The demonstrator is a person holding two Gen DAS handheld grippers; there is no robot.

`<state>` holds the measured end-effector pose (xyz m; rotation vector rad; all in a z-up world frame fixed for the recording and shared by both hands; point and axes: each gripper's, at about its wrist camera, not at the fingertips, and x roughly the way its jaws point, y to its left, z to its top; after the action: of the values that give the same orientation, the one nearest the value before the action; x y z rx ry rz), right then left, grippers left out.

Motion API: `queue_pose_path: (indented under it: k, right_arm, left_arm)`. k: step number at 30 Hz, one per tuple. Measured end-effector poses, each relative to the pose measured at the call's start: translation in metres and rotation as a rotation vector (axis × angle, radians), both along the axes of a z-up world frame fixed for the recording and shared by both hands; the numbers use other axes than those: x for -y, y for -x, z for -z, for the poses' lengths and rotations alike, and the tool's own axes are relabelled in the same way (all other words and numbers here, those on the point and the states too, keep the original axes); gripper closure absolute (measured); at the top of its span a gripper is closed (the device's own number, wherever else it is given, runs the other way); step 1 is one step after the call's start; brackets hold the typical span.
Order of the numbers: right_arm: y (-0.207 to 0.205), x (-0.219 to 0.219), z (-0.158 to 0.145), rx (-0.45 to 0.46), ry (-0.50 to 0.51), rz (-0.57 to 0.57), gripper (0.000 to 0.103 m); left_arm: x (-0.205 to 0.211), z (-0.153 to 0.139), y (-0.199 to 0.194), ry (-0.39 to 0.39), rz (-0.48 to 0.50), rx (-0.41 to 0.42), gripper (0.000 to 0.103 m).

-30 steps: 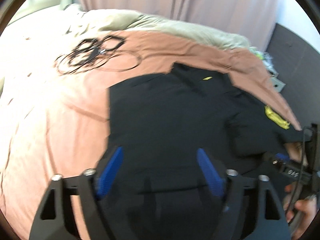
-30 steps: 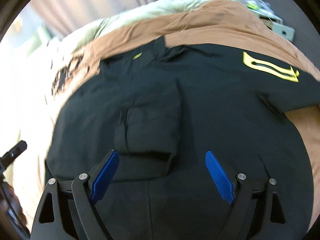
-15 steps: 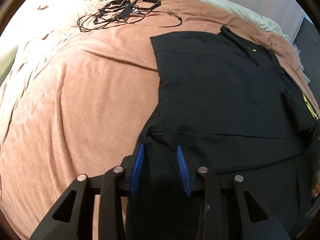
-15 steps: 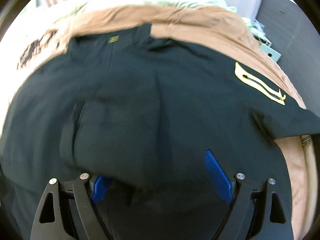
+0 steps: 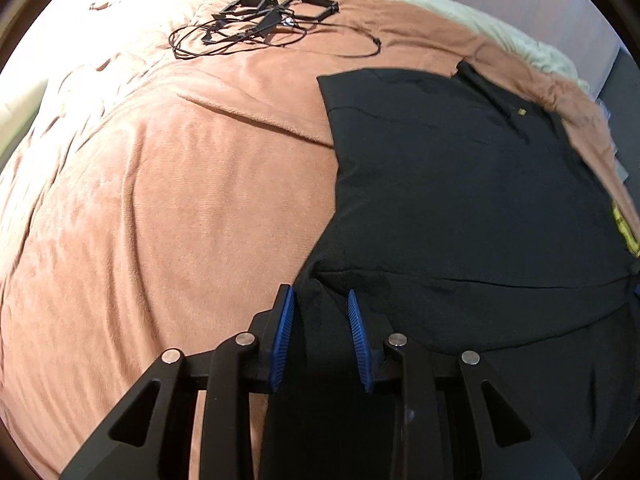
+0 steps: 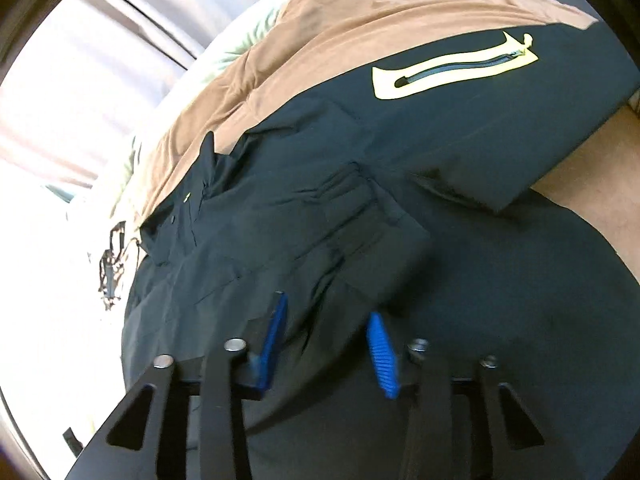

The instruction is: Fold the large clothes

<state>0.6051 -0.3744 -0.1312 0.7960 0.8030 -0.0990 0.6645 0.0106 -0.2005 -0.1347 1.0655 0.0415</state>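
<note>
A large black jacket with a yellow-trimmed zip pocket [image 6: 452,74] lies spread on the bed's rust-brown fleece blanket [image 5: 168,200], its long axis running from the near hem away toward the collar. The left gripper [image 5: 320,300] has its blue-padded jaws narrowed on the hem's corner at the jacket's left edge, black cloth bunched between them. The right gripper [image 6: 326,322], whose jaws have just been closing, pinches a ridge of cloth lower on the jacket's front, near a folded-in sleeve. Both hands sit at the hem end, so the fold likely carries the hem up toward the collar. A tangle of black cables [image 5: 260,24] lies well beyond the jacket.
</note>
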Motion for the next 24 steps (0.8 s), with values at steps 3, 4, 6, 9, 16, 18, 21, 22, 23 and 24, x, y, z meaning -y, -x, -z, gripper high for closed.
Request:
queue_pose_path:
  k: [3, 4, 6, 9, 16, 18, 21, 22, 23, 24]
  right_arm:
    - [0.002, 0.005, -0.003, 0.060, -0.027, -0.024, 0.094]
    - [0.001, 0.009, -0.003, 0.087, -0.044, -0.035, 0.097]
    - [-0.001, 0.015, -0.001, 0.098, -0.048, -0.038, 0.098]
    - [-0.006, 0.028, 0.010, 0.113, -0.110, -0.036, 0.098]
    - [-0.012, 0.036, 0.017, 0.066, -0.154, -0.020, 0.056]
    - [-0.001, 0.040, 0.008, 0.098, -0.159, -0.004, 0.048]
    - [0.018, 0.055, -0.007, 0.131, -0.152, 0.025, 0.037]
    - [0.025, 0.061, -0.012, 0.140, -0.140, 0.040, 0.037]
    - [0.031, 0.066, -0.015, 0.142, -0.123, 0.055, 0.037]
    - [0.037, 0.073, -0.017, 0.139, -0.103, 0.071, 0.037]
  left_arm:
    - [0.002, -0.012, 0.011, 0.041, -0.001, 0.036, 0.073]
    - [0.003, -0.016, 0.016, 0.053, -0.001, 0.048, 0.073]
    - [0.006, -0.023, 0.026, 0.077, -0.002, 0.070, 0.073]
    - [0.010, -0.031, 0.037, 0.090, -0.002, 0.088, 0.073]
    - [0.024, -0.048, 0.048, 0.157, -0.016, 0.114, 0.073]
    - [0.033, -0.054, 0.052, 0.181, -0.001, 0.125, 0.073]
    - [0.045, -0.057, 0.054, 0.196, 0.015, 0.119, 0.068]
    - [0.047, -0.057, 0.053, 0.189, 0.011, 0.117, 0.054]
    - [0.050, -0.057, 0.053, 0.184, 0.007, 0.120, 0.045]
    - [0.052, -0.057, 0.054, 0.183, 0.003, 0.130, 0.026]
